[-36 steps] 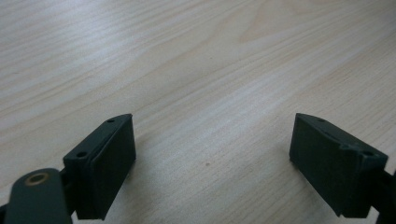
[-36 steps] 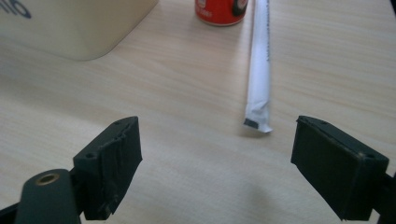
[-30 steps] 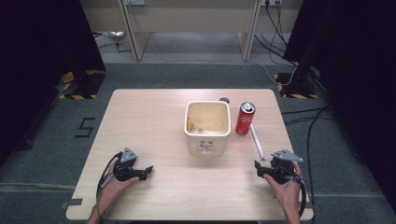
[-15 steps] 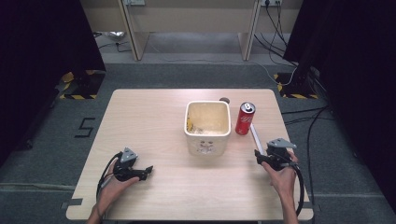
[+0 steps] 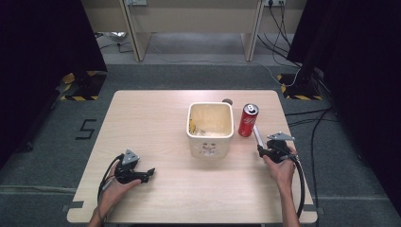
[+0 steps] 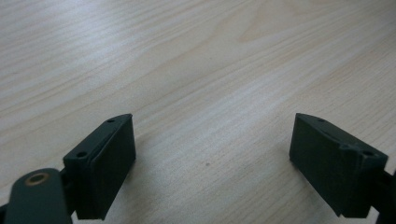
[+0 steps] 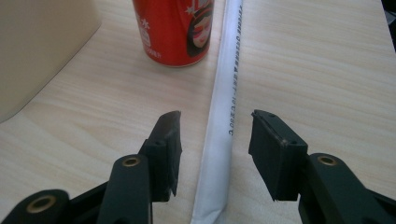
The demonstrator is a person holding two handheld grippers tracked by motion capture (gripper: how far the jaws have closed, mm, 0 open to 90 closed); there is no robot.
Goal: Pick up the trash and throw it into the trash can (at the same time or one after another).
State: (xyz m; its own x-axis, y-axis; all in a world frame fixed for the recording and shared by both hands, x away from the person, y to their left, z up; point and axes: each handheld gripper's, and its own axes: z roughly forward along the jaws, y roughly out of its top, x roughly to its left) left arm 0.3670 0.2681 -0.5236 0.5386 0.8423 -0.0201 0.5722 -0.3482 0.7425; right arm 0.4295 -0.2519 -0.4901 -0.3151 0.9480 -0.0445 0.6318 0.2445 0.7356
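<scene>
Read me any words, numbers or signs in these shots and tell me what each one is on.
"5": dark mark on the floor left of the table.
Red can: white lettering and a picture, cut off and unreadable.
Wrapped straw: a line of small print along the paper, too blurred to read.
Tub: a faint design on the front, too small to read.

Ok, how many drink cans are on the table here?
1. The red aluminium drink can stands upright right of the cream square tub, with the white paper-wrapped straw lying beside it. The tub could hide another.
</scene>
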